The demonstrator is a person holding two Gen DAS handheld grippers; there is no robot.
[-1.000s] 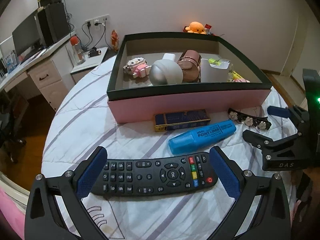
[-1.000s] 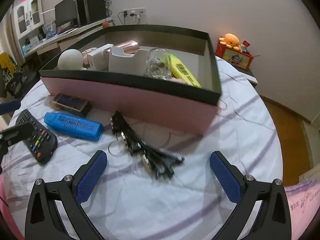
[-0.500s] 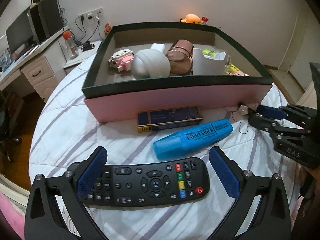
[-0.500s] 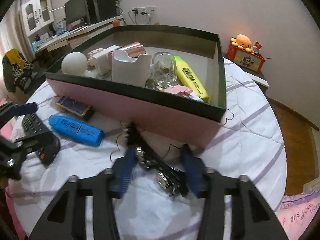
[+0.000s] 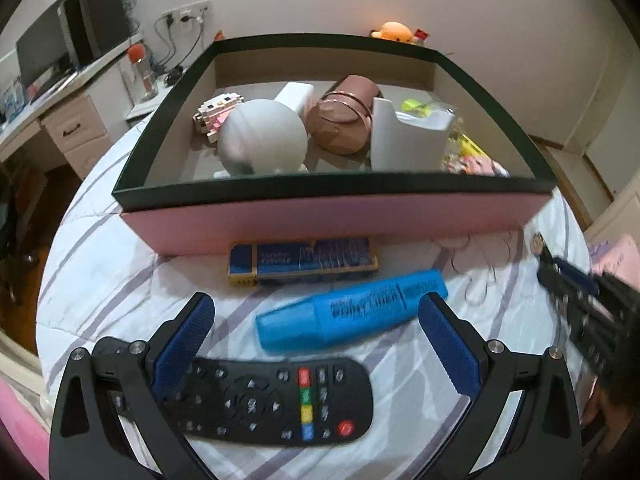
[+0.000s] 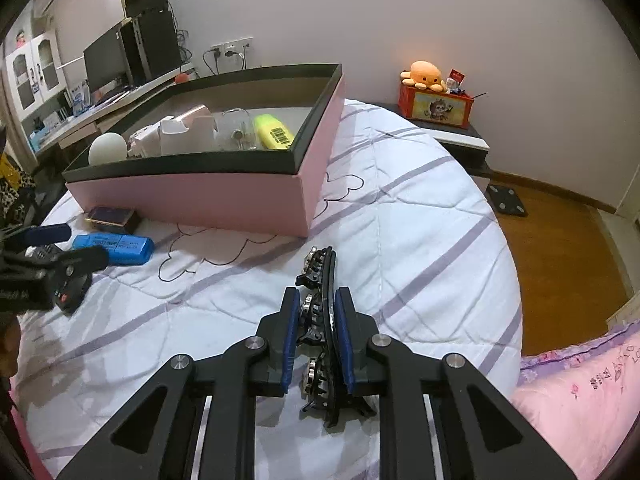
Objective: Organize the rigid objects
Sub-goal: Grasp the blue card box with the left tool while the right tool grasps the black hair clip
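My right gripper (image 6: 316, 300) is shut on a black hair clip with metal studs (image 6: 320, 276) and holds it above the bedspread. My left gripper (image 5: 316, 312) is open over a black remote control (image 5: 256, 396), with a blue highlighter (image 5: 352, 312) between its fingertips. A blue and gold box (image 5: 302, 262) lies against the pink box with a dark rim (image 5: 332, 220). The pink box (image 6: 208, 196) holds a white ball (image 5: 262, 142), a rose cylinder (image 5: 344, 118), a white holder (image 5: 404, 144) and a yellow highlighter (image 6: 274, 132). The right gripper also shows in the left wrist view (image 5: 560, 276), blurred.
The round bed is covered by a white quilt with purple stripes (image 6: 400, 220). A desk with a monitor (image 6: 108, 64) stands at the far left. A nightstand with an orange plush (image 6: 426, 74) stands at the back right. A pink pillow (image 6: 580, 392) lies at the right.
My right gripper has closed on the hair clip and lifted it away from the pink box, swinging right. My left gripper has moved forward over the remote toward the blue highlighter.
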